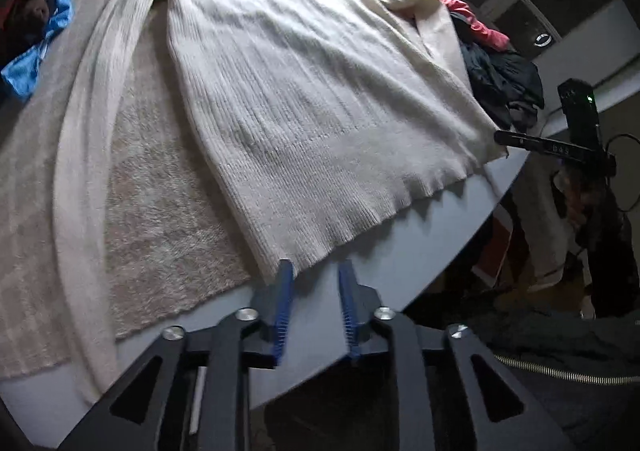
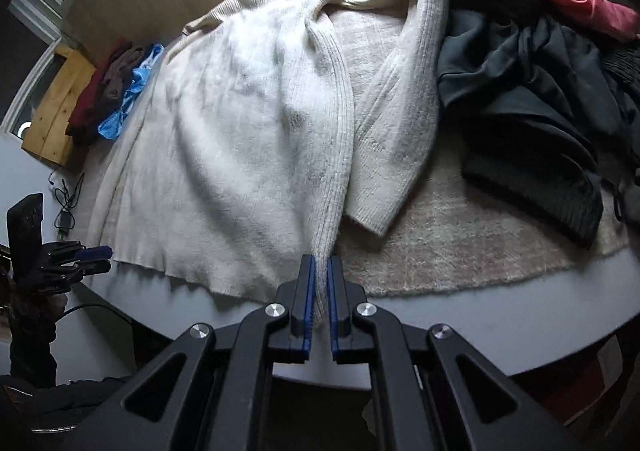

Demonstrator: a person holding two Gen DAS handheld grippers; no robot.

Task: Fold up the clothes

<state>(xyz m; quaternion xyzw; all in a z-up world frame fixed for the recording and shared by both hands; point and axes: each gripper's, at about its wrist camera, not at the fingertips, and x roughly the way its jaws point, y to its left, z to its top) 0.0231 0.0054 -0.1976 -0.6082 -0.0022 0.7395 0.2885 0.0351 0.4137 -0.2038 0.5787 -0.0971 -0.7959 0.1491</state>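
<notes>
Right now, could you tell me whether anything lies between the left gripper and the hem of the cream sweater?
Nothing visible does. The left gripper stands open at the hem of the cream sweater, one of its fingers already at the corner, with only bare table between them. The dark clothes lie off to the far side.

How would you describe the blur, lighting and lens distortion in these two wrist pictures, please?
Left wrist: the cardigan is smeared by motion blur, the table edge bows from the fisheye, and the light is dim and cool. Right wrist: the knit is softly blurred, the dark clothes lose detail in shadow, and the corners go black.
</notes>
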